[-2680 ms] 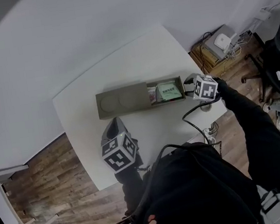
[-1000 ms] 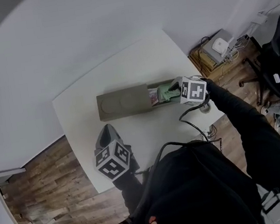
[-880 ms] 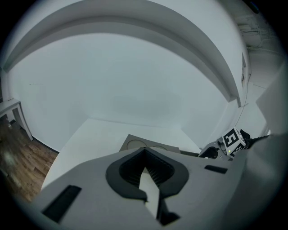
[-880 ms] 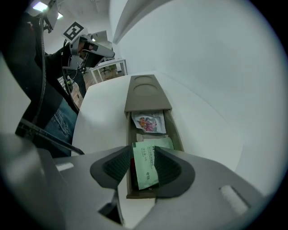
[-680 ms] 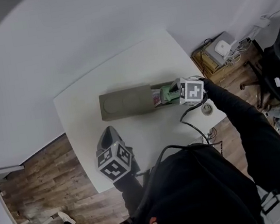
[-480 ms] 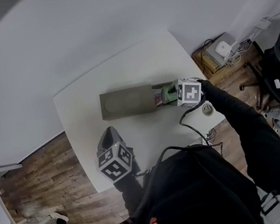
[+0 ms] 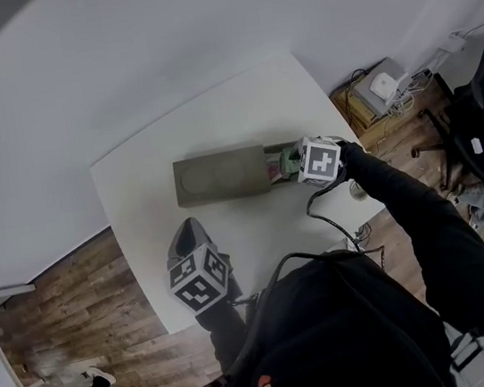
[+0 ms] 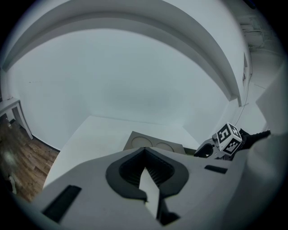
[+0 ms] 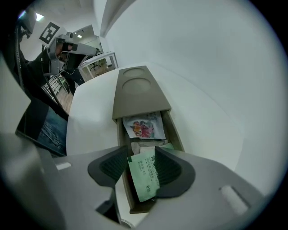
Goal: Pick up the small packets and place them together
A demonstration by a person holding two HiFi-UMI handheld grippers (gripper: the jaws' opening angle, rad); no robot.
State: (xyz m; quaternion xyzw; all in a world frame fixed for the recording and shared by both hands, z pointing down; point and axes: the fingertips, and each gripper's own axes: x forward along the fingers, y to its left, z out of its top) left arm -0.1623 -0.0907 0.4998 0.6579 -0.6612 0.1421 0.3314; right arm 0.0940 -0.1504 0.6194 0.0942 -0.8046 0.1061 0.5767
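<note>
Right gripper view: the right tool [image 9: 141, 170] has just been opening its jaws, wide now, green packet [image 9: 144, 176] released between them in the box [image 9: 139, 96] with the other packets [image 9: 144, 127], so this drop looks nearly done; left tool [image 8: 145, 174] clenched, empty.

Office: swivel chair [image 7: 475, 113], white table [image 7: 214, 125]

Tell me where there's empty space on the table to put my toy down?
The white table is bare behind the grey box, up to the far edge. It is also bare left of the box and in front of it. The box's open end is crowded: packets fill it.
</note>
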